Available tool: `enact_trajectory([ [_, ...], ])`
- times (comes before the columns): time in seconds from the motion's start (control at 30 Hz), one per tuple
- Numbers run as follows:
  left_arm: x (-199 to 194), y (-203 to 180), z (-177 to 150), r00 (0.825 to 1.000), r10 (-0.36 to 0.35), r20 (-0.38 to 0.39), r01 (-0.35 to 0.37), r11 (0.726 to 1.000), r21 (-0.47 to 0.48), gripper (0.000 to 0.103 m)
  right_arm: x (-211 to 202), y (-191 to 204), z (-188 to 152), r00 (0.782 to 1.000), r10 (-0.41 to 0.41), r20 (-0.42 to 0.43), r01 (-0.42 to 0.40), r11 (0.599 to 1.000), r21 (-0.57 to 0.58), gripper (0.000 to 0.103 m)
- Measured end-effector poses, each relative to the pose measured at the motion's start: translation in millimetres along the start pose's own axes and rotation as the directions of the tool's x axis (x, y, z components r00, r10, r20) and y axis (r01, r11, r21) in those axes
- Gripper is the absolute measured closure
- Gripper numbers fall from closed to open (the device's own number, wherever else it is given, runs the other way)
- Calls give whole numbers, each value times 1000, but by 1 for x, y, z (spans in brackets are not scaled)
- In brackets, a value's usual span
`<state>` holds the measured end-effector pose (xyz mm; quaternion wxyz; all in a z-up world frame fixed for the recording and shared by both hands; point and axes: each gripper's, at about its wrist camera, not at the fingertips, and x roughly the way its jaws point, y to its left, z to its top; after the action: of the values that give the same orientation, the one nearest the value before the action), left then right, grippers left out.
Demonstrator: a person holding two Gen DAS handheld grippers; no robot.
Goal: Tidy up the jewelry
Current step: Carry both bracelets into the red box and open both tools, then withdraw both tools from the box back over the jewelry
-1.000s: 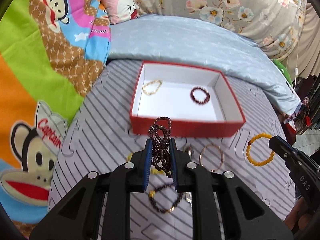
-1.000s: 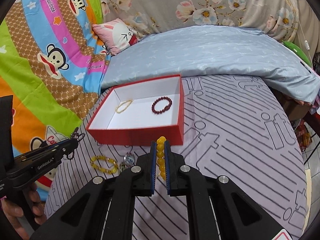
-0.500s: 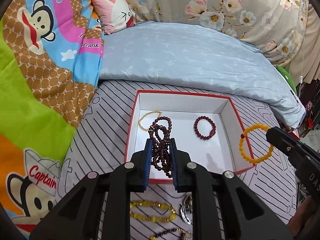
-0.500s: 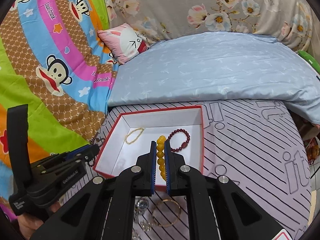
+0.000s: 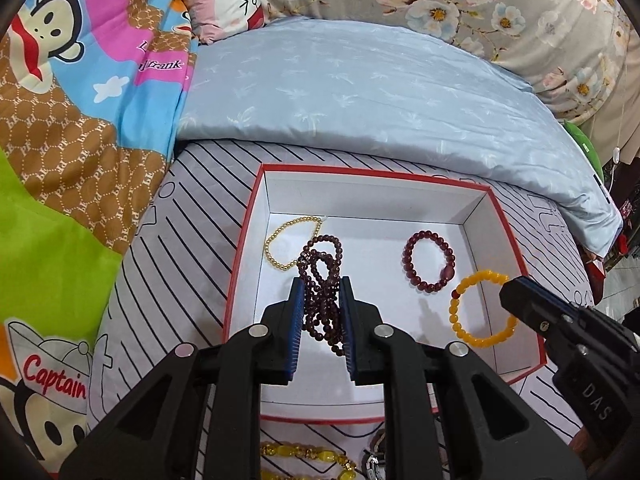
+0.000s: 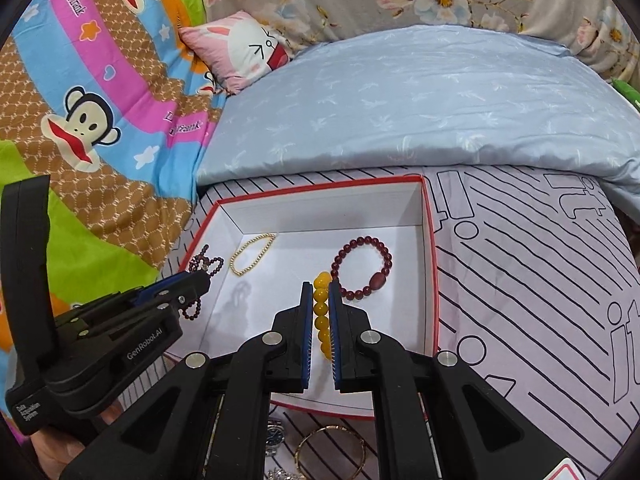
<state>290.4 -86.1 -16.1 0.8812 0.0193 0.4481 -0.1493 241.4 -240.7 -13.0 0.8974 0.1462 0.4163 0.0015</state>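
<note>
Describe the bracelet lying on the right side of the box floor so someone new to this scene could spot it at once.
Find the red box with the white inside on the striped bed cover. On its floor, right of the thin gold bead chain, lies a dark red bead bracelet. It lies flat as a single ring with one larger oval bead, unlike the looped strand and yellow bracelet held in the grippers.

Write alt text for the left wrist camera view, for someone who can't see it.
The left gripper holds a dark red beaded strand above an open red box on a striped bedspread. Inside lie a gold bead bracelet and a dark red bracelet; at right, the right gripper holds a yellow bead bracelet over it.
</note>
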Motion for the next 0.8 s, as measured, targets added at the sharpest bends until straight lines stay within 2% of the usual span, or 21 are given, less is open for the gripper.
enact_trajectory([
  [0.07, 4, -2, 0, 1000, -6, -6, 6, 1000, 2, 83, 5, -1, -1, 1000, -14, -12, 14, 1000, -3, 95],
  [0.13, 5, -3, 0, 1000, -6, 2, 6, 1000, 3, 82, 5, -3, -1, 999, -40, -4, 40, 999, -4, 87],
  [0.2, 4, -2, 1, 1000, 10, 15, -10, 1000, -2, 54, 2, -2, -1, 997, -81, 17, 81, 997, -15, 69],
  [0.23, 3, -2, 1, 1000, 14, 23, -14, 1000, -7, 51, -1, -2, -1, 995, -96, 29, 96, 995, -18, 66],
  [0.47, -7, 4, -1, 999, 18, 33, -17, 1000, -23, 49, -22, 0, -6, 993, -97, 65, 98, 995, -15, 64],
  [0.8, -30, 3, -20, 999, 16, 43, -16, 1000, -22, 49, -47, 16, -35, 991, -105, 79, 109, 993, -43, 64],
])
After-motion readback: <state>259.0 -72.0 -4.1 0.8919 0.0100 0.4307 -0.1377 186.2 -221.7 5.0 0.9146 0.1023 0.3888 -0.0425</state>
